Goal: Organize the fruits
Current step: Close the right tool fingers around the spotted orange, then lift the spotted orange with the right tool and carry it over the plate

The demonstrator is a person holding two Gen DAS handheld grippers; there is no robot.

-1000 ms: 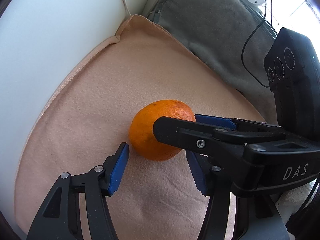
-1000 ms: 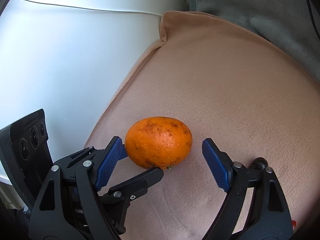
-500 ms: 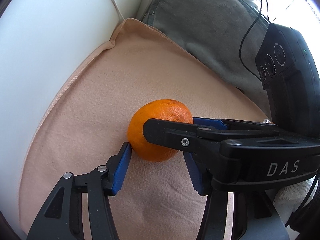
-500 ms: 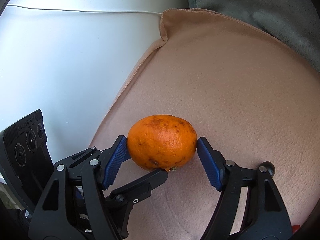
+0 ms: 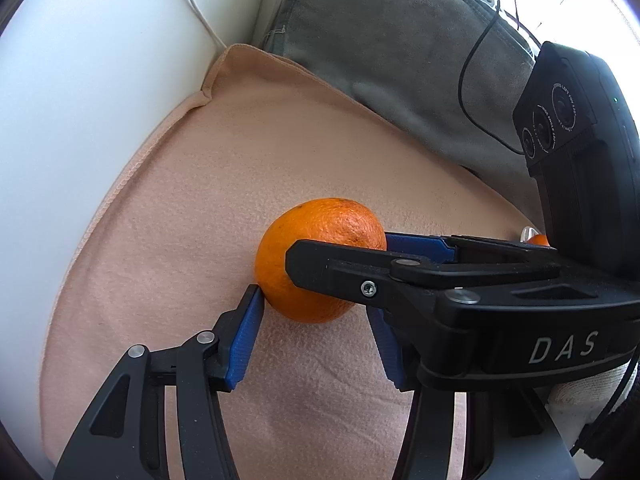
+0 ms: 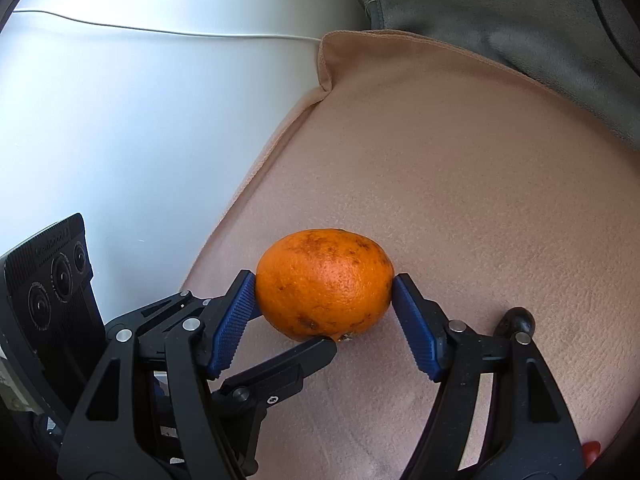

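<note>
Right wrist view, right gripper clamped on orange over beige cloth, left gripper spread around it, one pad touching.

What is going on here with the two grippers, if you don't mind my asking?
A person is working two handheld grippers around one orange that sits on a beige cloth. The right gripper has its jaws shut on the orange, a blue pad against each side. The left gripper comes in from the other side, jaws open; one pad touches the fruit. The orange appears not yet lifted.
</note>
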